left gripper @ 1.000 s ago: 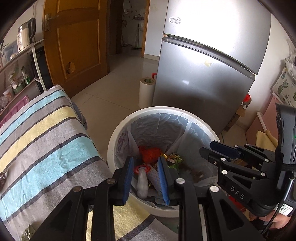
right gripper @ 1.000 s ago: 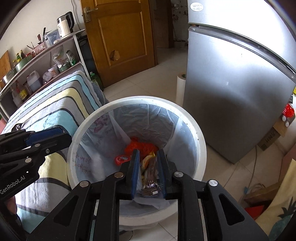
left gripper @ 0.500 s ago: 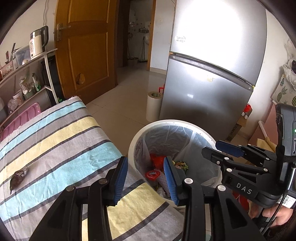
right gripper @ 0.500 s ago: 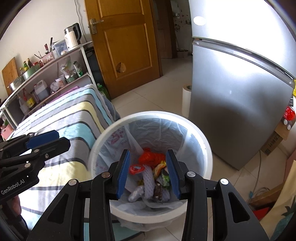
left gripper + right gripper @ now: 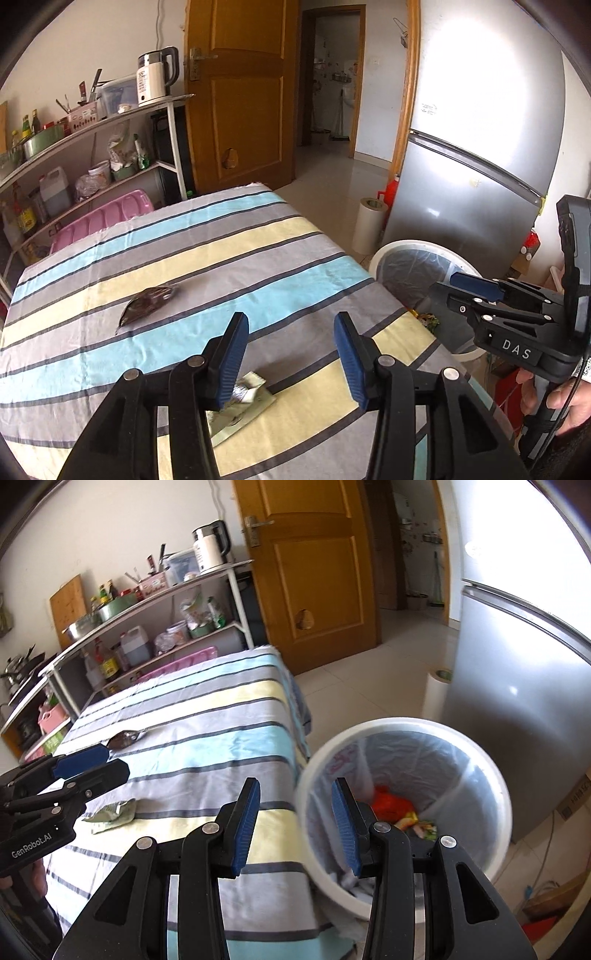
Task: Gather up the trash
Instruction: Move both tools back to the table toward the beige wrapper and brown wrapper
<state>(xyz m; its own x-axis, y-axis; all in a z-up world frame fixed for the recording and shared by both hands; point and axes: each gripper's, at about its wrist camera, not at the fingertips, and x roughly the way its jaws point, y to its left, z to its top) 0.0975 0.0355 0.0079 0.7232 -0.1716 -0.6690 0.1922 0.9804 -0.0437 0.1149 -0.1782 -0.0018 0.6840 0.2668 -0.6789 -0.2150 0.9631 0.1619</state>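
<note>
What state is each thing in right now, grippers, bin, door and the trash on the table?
left gripper: open, empty
right gripper: open, empty
bin: lined, partly filled
wooden door: shut
dark wrapper: lying on striped cloth
green packet: crumpled on cloth

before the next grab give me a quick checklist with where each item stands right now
1. Left tool empty: ok, jaws apart after opening, nothing between them.
2. Right tool empty: ok, jaws apart after opening, nothing held.
3. Trash left on the striped cloth: not ok, a greenish wrapper lies just under the left tool and a dark wrapper lies farther back.
4. Greenish wrapper lined up for the grip: not ok, it sits below the left-hand finger, not centred in the gap.
5. Bin open and lined: ok, liner in, trash at the bottom.
6. Room left in the bin: ok, the upper part is free.
</note>
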